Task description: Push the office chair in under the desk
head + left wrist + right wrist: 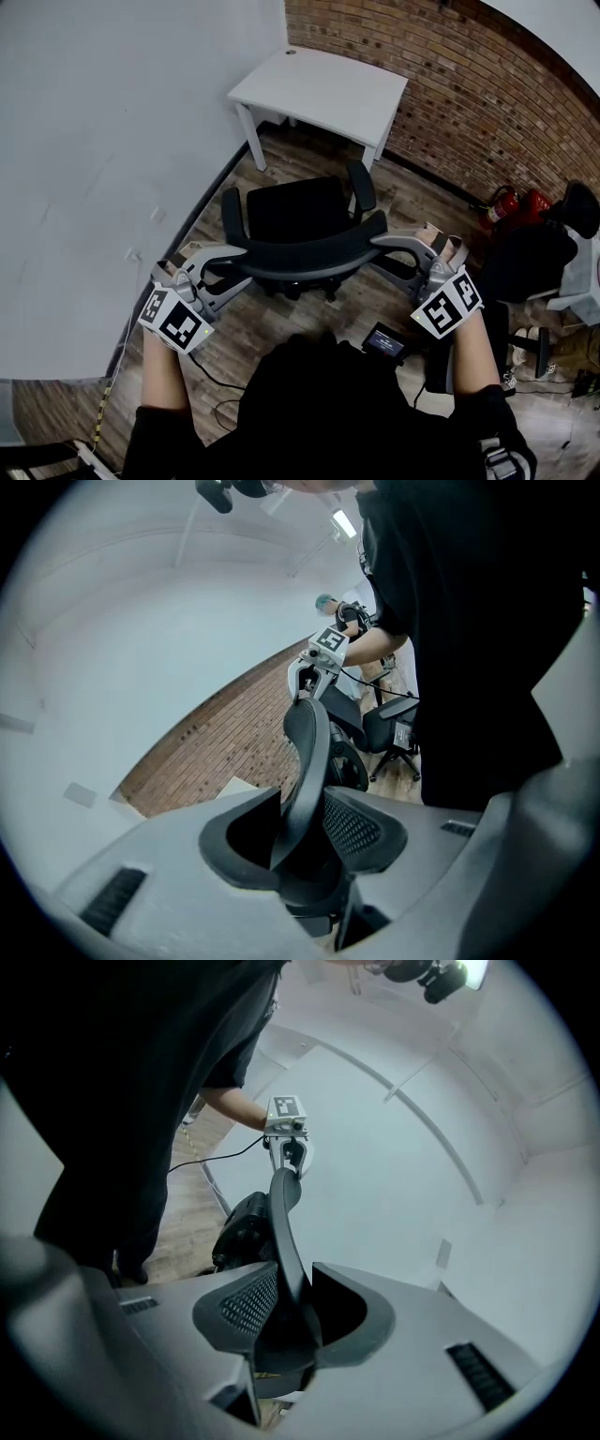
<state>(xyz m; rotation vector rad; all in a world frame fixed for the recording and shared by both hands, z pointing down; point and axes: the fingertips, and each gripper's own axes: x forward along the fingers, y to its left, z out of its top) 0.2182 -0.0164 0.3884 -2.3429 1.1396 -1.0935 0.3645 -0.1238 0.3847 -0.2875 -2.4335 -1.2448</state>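
Note:
A black office chair (295, 211) stands on the wooden floor facing the white desk (323, 89) in the corner, its seat just short of the desk. Its curved backrest rim (309, 248) is nearest me. My left gripper (234, 255) is shut on the rim's left end and my right gripper (384, 242) on its right end. In the left gripper view the backrest (309, 752) runs away from the left gripper (300, 836) to the right gripper (314, 672). The right gripper view shows the backrest (286, 1232) pinched in the right gripper (286, 1312), with the left gripper (286, 1147) at its far end.
A white wall (112, 141) runs along the left and a brick wall (469, 75) behind the desk. A red fire extinguisher (506, 202) and a second black chair (534, 262) stand at the right. A cable (117, 366) lies on the floor at the left.

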